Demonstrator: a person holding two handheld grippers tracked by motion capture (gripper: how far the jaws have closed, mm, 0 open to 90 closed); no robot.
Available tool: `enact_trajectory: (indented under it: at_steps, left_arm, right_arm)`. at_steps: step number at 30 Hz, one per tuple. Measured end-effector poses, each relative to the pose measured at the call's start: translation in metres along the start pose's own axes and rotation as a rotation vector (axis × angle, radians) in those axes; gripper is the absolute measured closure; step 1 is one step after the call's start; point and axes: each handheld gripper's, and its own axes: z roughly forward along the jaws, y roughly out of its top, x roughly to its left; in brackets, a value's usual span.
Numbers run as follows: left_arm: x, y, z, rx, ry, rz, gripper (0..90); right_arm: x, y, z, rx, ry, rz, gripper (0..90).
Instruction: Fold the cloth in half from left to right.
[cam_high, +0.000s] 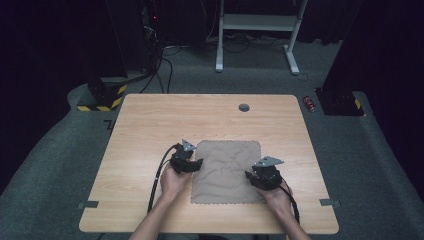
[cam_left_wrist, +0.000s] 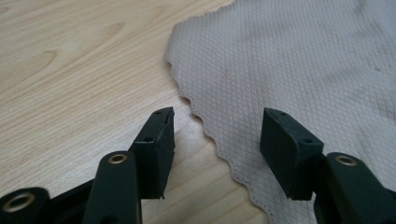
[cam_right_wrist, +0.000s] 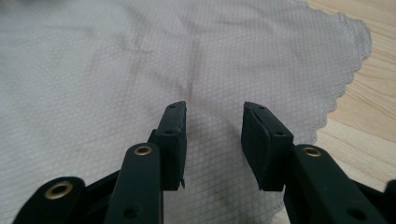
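On the light wooden table (cam_high: 150, 115), a beige cloth (cam_high: 227, 170) lies spread flat near the person's edge, and we see a gripper at each of its sides. The left gripper (cam_high: 192, 164) sits at the cloth's left border. In the left gripper view its jaws stand well apart with nothing between the pads: one pad hangs over bare wood, the other over the fabric, and the scalloped edge (cam_left_wrist: 205, 126) of the cloth runs through the gap. We cannot tell whether either pad touches the surface below.

The right gripper (cam_high: 254, 176) is over the right part of the cloth, towards its near corner. In the right gripper view its jaws stand apart as well, a little less widely, and both pads hover above the diamond-weave fabric (cam_right_wrist: 93, 84) without pinching it. A faint crease (cam_right_wrist: 194, 60) runs away from the gap.

The table top is pale grained wood with a small round grey cap (cam_high: 244, 107) near its far edge and a strip of tape on each side at the near edge. Around it we see grey carpet, a white desk frame (cam_high: 257, 30) at the back, cables (cam_high: 160, 70) trailing on the floor, a black-and-yellow striped base (cam_high: 102, 97) to the far left and a small red object (cam_high: 310, 103) to the far right.
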Motion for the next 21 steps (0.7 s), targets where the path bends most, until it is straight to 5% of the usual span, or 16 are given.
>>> enact_trajectory:
  at_steps: [7, 10, 13, 14, 21]
  left_arm:
    - [0.021, 0.001, 0.004, -0.024, -0.009, -0.122, 46.7]
    - [0.028, 0.014, 0.001, -0.034, -0.009, -0.120, 47.0]
    - [0.030, 0.020, 0.001, -0.056, -0.012, -0.134, 47.5]
    - [0.032, 0.027, 0.004, -0.022, -0.010, -0.128, 47.7]
    - [0.037, 0.048, 0.018, -0.010, 0.006, -0.114, 47.5]
  right_arm:
    - [0.019, 0.008, -0.005, -0.041, 0.045, -0.028, 60.9]
    - [0.037, 0.012, -0.001, -0.035, 0.097, -0.096, 64.3]
    - [0.047, 0.013, 0.001, -0.036, 0.124, -0.113, 65.6]
    - [0.051, 0.013, 0.001, -0.040, 0.140, -0.117, 66.0]
    - [0.079, 0.018, 0.007, -0.057, 0.219, -0.159, 67.7]
